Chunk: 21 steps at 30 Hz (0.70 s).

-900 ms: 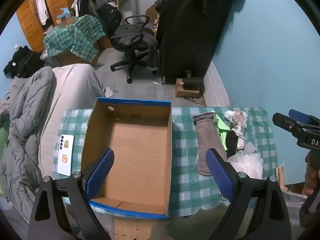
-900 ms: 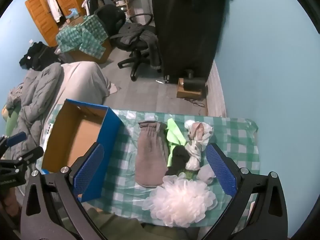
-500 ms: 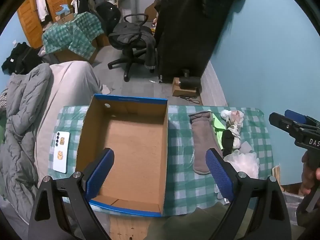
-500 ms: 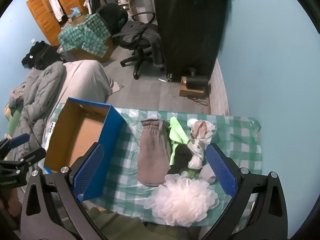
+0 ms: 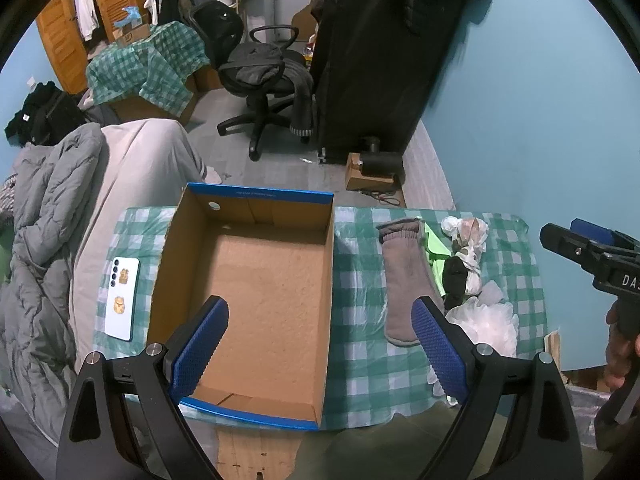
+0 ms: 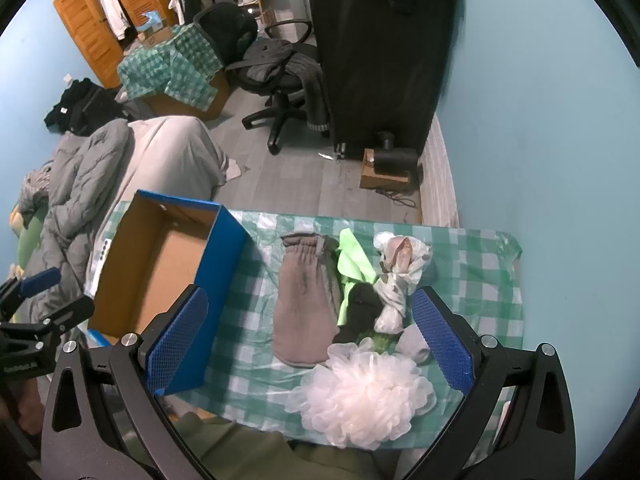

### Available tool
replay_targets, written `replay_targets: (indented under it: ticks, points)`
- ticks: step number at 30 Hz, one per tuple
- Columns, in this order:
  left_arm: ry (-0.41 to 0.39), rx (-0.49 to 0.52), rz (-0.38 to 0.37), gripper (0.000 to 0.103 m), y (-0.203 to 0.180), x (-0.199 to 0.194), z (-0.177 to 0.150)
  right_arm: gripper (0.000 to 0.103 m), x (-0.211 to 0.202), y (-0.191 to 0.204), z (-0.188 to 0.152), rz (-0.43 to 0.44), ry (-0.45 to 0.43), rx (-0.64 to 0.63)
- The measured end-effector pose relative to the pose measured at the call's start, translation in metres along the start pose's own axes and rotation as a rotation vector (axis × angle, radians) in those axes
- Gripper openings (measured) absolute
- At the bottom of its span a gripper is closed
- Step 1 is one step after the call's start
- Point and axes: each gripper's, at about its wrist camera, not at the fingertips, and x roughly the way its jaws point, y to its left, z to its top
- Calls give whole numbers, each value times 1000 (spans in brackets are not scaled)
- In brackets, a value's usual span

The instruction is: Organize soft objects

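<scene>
Box (image 5: 256, 280) sits mid-surface, interior bare. Grey mitt (image 6: 306, 304), pouf (image 6: 362, 396) crowd right edge; phone (image 5: 122, 298) left. Both grippers (image 5: 320, 344) (image 6: 308, 344): jaws wide, holding nothing.

Empty cardboard box (image 5: 256, 280) under wide-open left hand-held gripper (image 5: 318, 346).

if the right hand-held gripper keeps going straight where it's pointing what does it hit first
Probably the grey-brown mitt on the checked tablecloth. The open right hand-held gripper is aimed about there, though depth is hard to judge, and the white bath pouf lies close below that line.
</scene>
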Motion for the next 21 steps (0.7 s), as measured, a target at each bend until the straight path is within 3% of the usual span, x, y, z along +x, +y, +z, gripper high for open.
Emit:
replay_targets:
  ticks: [21]
  points:
    - [4,-1,-1,94,-2,-3,-6,101,-5,-4,-1,2,3,-4]
